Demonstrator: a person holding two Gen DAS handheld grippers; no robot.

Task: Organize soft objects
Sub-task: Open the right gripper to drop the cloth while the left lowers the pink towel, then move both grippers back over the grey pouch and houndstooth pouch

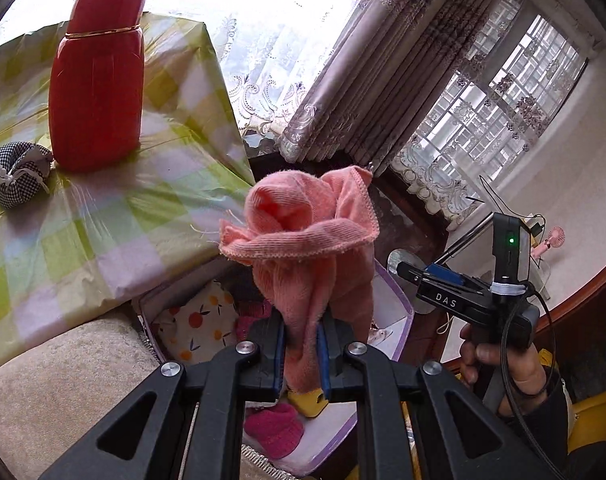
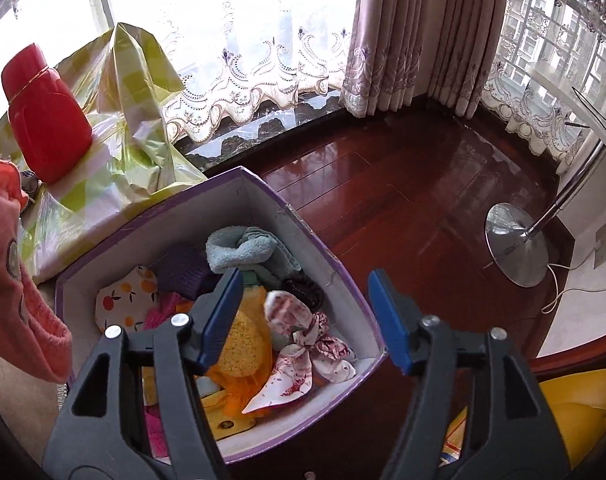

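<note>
My left gripper (image 1: 301, 350) is shut on a pink cloth (image 1: 307, 236) and holds it up above a purple-edged box (image 1: 399, 300). The cloth also shows at the left edge of the right wrist view (image 2: 19, 300). The box (image 2: 239, 200) holds several soft things: a teal towel (image 2: 243, 248), a yellow sponge-like cloth (image 2: 243, 340), a floral scarf (image 2: 303, 344) and an orange-print cloth (image 2: 123, 300). My right gripper (image 2: 305, 320) is open and empty above the box's right side. It also shows in the left wrist view (image 1: 407, 272).
A red bottle (image 1: 99, 76) and a checked drawstring pouch (image 1: 17, 178) stand on a table with a green checked cover (image 1: 103, 220). A beige cushion (image 1: 63, 380) lies at the lower left. A lamp base (image 2: 517, 244) stands on the wooden floor (image 2: 383, 200). Curtains hang behind.
</note>
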